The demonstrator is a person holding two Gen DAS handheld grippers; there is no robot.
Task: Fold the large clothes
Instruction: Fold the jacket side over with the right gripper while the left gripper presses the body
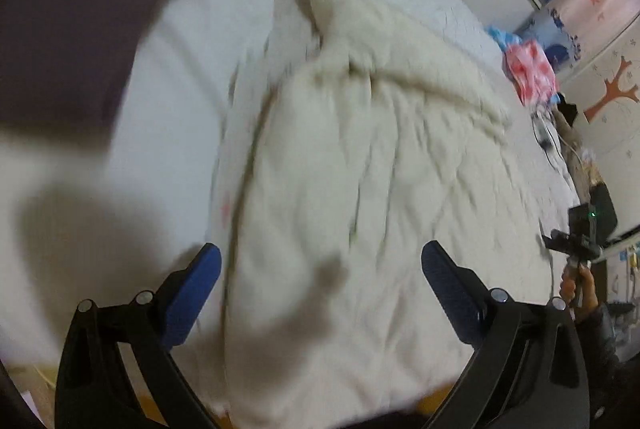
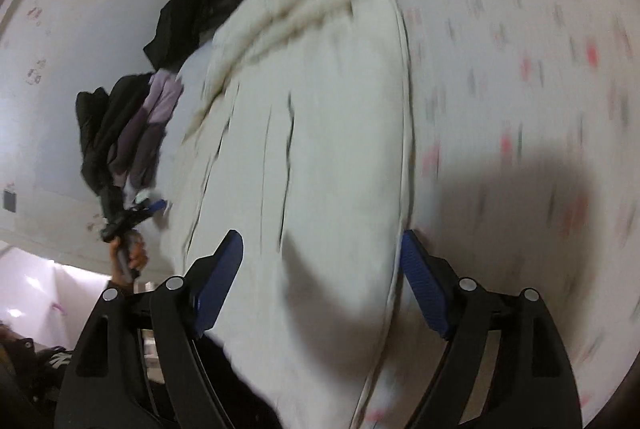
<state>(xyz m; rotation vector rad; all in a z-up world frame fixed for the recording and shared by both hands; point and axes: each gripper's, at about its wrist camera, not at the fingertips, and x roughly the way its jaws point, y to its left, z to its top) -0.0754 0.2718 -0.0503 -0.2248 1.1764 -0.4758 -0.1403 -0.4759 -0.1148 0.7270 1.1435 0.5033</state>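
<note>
Bedroom with patterned wallpaper is surrounding a bed [image 2: 540, 29] under a floral sheet; the cream padded coat [image 1: 360, 169], fur-trimmed at the collar, is lying spread along it, with a black garment [image 2: 204, 5] and a dark-and-lilac pile [image 2: 132, 133] near the far edge.

Risks, judged from these views: both frames are smearing with motion blur, so you are likely placing the jaws imprecisely. Closing now, you could be pinching the sheet together with the coat's edge, or catching only the outer layer, which would be dragging the padding askew and spoiling the fold line. The fur collar is bunching already and may roll under.

Pose: your left gripper [image 1: 320, 269] is angling steeply down over the coat's body, jaws spread wide, nothing between them pressed. Your right gripper [image 2: 322, 257] is tilting down at the coat's seamed edge, jaws released and straddling it; the pads are not visibly pressing the fabric.
</note>
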